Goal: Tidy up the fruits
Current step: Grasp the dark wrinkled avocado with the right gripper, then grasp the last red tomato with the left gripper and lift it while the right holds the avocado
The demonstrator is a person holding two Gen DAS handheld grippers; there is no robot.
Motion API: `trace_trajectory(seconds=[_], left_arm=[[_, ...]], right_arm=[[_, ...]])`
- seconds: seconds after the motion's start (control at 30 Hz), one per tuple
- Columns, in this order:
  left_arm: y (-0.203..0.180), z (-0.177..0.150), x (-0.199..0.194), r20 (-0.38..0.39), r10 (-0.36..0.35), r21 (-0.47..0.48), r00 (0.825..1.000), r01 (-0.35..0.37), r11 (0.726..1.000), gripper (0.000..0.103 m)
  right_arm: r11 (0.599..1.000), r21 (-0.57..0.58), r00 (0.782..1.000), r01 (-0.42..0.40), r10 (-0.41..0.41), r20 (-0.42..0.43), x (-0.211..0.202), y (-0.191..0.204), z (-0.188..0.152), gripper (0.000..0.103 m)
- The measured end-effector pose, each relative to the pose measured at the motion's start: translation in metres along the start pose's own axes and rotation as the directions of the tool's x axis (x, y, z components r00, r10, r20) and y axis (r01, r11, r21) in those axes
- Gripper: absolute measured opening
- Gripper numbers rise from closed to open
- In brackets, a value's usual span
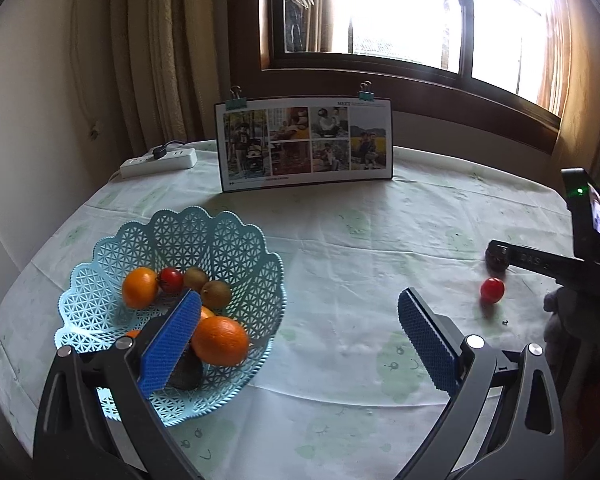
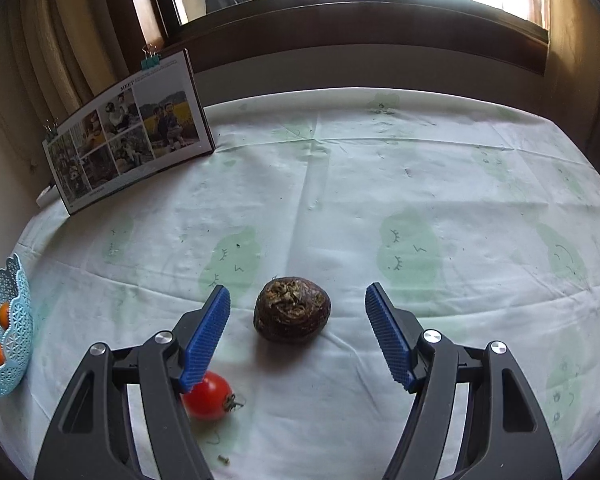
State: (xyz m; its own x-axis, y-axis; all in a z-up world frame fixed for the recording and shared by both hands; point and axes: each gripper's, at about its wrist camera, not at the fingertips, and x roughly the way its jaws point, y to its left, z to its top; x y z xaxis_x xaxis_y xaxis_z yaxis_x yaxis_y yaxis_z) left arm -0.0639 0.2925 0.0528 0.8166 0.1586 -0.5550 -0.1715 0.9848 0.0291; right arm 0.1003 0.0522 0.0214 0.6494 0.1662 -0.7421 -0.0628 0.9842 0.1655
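Mostly, we are done: the basket point(image 1: 172, 240) holds many fruits. Our right hand-held gripper point(image 2: 298, 332), wide open, frames the brown fruit point(image 2: 292, 310); a tomato point(image 2: 208, 396) waits beside its left finger.

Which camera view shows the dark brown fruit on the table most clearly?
The right wrist view: the brown fruit lies whole and near between the open right claw fingers. In the left wrist view it is small, far away and partly hidden behind that claw.
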Motion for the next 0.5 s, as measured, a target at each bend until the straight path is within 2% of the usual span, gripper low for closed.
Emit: trace_trajectory(seconds=[0.17, 0.27, 0.3, 0.33, 0.4, 0.5], left_arm=[[-0.008, 0.001, 0.001, -0.003, -0.003, 0.017, 1.000, 0.003, 1.000, 0.100], [-0.012, 0.002, 0.004, -0.010, -0.007, 0.025, 1.000, 0.008, 1.000, 0.100], [-0.013, 0.002, 0.005, -0.011, -0.010, 0.027, 1.000, 0.011, 1.000, 0.100], [-0.015, 0.002, 0.006, -0.012, -0.014, 0.029, 1.000, 0.014, 0.999, 0.100], [-0.021, 0.003, 0.008, -0.015, -0.025, 0.039, 1.000, 0.025, 0.999, 0.100], [-0.030, 0.004, 0.011, -0.023, -0.036, 0.056, 0.999, 0.037, 0.998, 0.100]], right_arm=[[0.999, -0.025, 0.999, 0.025, -0.025, -0.029, 0.013, 0.003, 0.001, 0.070], [0.999, -0.039, 0.999, 0.030, -0.032, -0.039, 0.015, 0.004, 0.000, 0.060], [0.998, -0.047, 0.999, 0.029, -0.031, -0.040, 0.015, 0.005, 0.000, 0.052], [0.997, -0.065, 0.999, 0.030, -0.032, -0.042, 0.016, 0.007, 0.000, 0.048], [0.997, -0.074, 0.999, 0.018, -0.021, -0.042, 0.016, 0.008, 0.000, 0.042], [0.998, -0.067, 0.999, 0.000, -0.003, -0.042, 0.013, 0.004, -0.001, 0.042]])
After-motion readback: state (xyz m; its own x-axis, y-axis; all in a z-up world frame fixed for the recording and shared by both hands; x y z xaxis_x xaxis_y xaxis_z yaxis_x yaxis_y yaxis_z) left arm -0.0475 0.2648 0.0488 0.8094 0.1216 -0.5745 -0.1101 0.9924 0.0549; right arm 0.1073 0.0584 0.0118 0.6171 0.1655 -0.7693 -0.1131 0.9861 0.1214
